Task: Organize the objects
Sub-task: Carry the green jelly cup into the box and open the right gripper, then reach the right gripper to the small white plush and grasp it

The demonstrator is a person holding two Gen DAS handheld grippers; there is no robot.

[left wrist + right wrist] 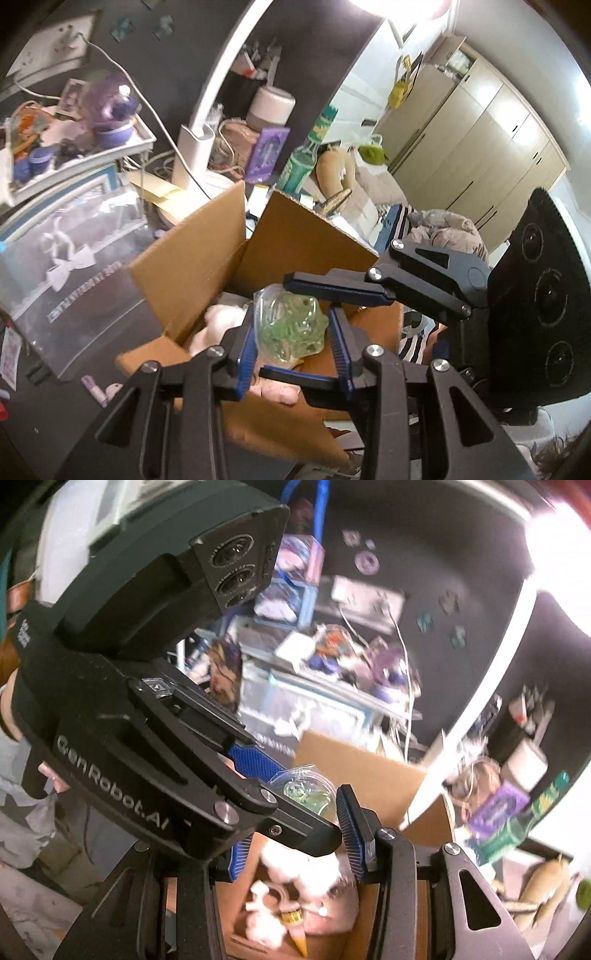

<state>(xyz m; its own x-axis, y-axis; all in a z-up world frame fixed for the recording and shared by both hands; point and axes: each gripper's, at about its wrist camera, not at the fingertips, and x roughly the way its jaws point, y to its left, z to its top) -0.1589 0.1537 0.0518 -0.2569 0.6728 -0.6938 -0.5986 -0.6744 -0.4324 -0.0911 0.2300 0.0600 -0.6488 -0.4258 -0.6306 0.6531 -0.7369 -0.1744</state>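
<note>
"GenRobot.AI" lettering on left gripper (295, 805) beside green toy (306, 794)

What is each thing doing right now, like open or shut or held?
Cardboard box: open, flaps up, soft toys inside.
Green toy in clear wrap: held above the box, between both grippers.
Left hand-held gripper: shut on the toy.
Right hand-held gripper: shut on the toy.
Wardrobe: doors shut.
</note>
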